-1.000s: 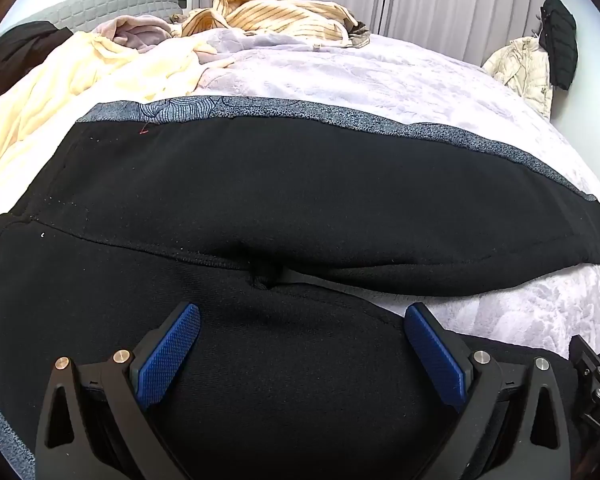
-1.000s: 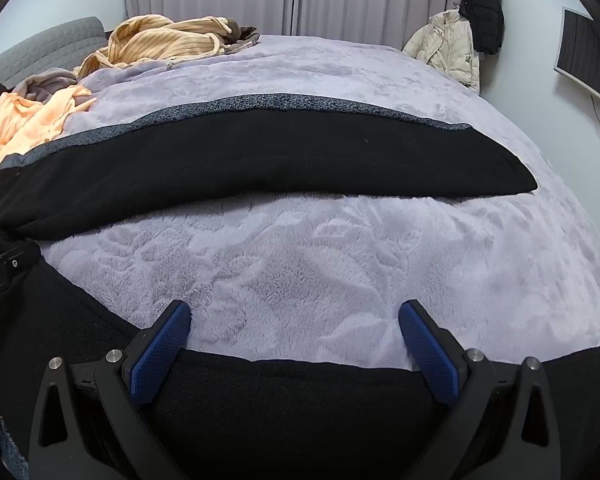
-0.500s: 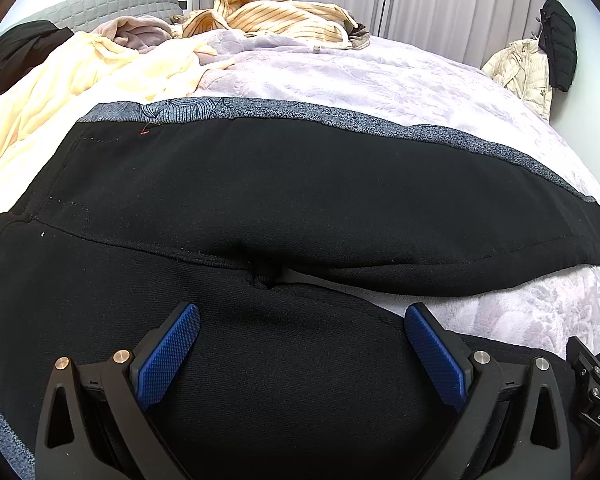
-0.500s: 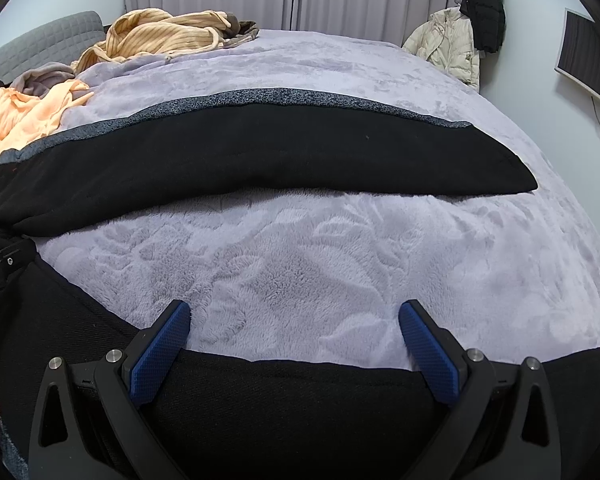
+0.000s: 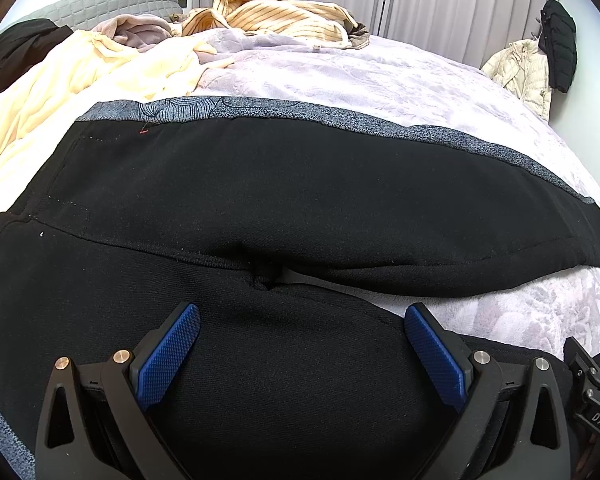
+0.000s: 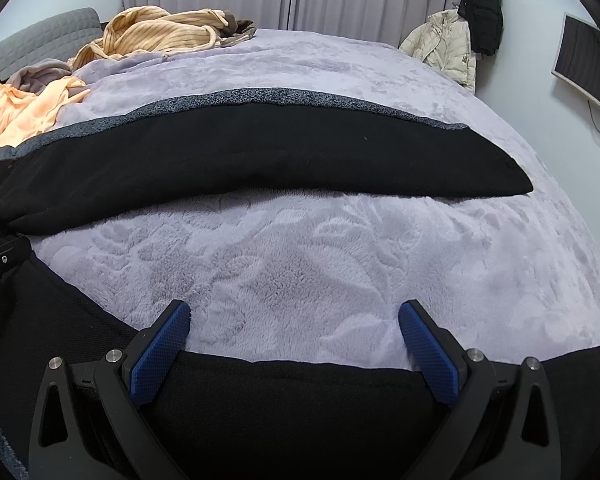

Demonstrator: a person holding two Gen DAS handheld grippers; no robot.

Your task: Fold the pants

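I see the black pants (image 5: pixel 284 200) spread flat across the lavender plush blanket (image 6: pixel 300 264), legs parted in a V, with the crotch seam junction (image 5: pixel 266 276) at the centre of the left wrist view. The far leg (image 6: pixel 260 152) lies straight, smooth and flat, a speckled grey side stripe (image 6: pixel 260 98) along its outer edge and its cuff end toward the right. The near leg (image 6: pixel 284 408) runs along the bottom of the right wrist view, well apart from the far leg with bare blanket between them.
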